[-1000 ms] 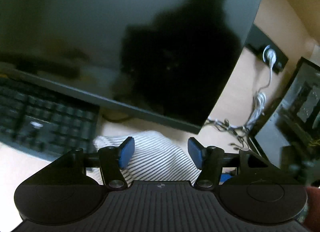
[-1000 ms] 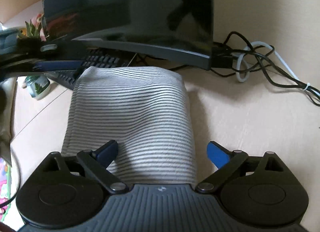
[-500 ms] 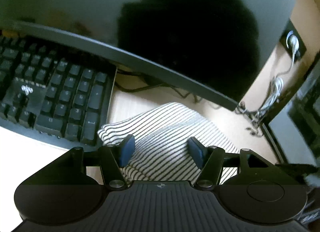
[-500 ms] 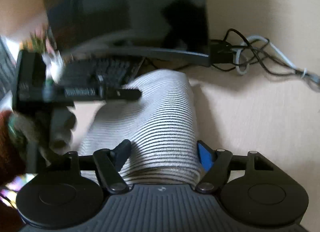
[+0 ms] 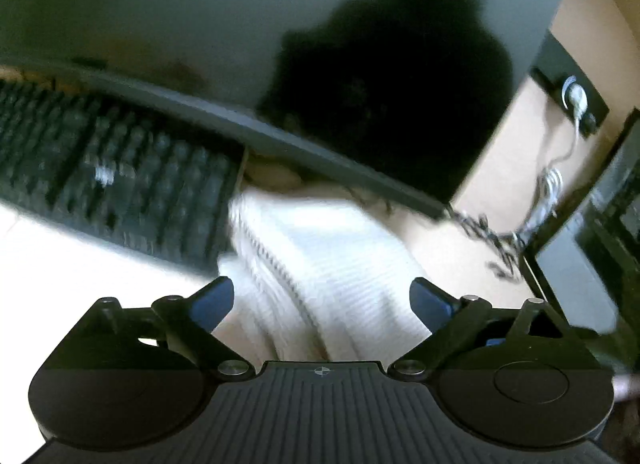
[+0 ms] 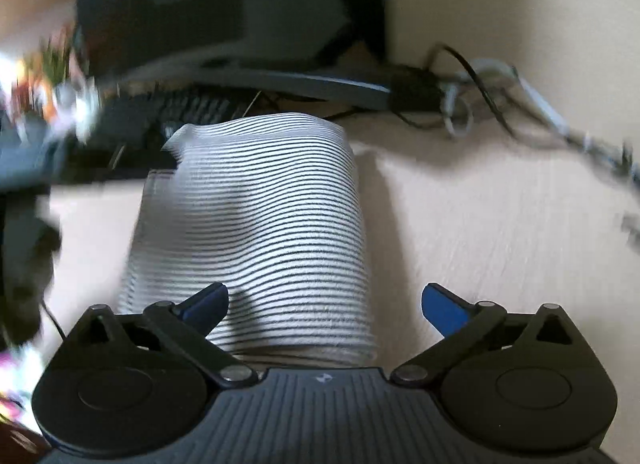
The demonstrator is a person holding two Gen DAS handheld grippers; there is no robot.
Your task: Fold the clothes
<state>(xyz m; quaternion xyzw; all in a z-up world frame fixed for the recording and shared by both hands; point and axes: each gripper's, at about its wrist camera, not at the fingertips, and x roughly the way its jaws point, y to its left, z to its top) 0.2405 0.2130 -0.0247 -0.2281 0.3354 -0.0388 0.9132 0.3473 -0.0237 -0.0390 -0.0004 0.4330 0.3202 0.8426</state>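
Observation:
A folded grey-and-white striped garment [image 6: 256, 223] lies on the light wooden desk, its far end near the keyboard. It also shows, blurred and overexposed, in the left wrist view [image 5: 320, 264]. My left gripper [image 5: 322, 300] is open and empty, its blue pads either side of the garment's near end. My right gripper [image 6: 325, 304] is open and empty, above the garment's near edge, with the left pad over the cloth and the right pad over bare desk.
A dark monitor [image 5: 280, 43] stands behind the garment, with a black keyboard [image 5: 120, 183] to its left. Tangled cables [image 6: 480, 103] lie at the back right. A wall socket [image 5: 574, 95] and a dark case [image 5: 600, 244] are at the right. Colourful clutter [image 6: 40, 83] is far left.
Both grippers have opened wider. The left gripper has left the right wrist view. Both views are motion-blurred as the grippers move.

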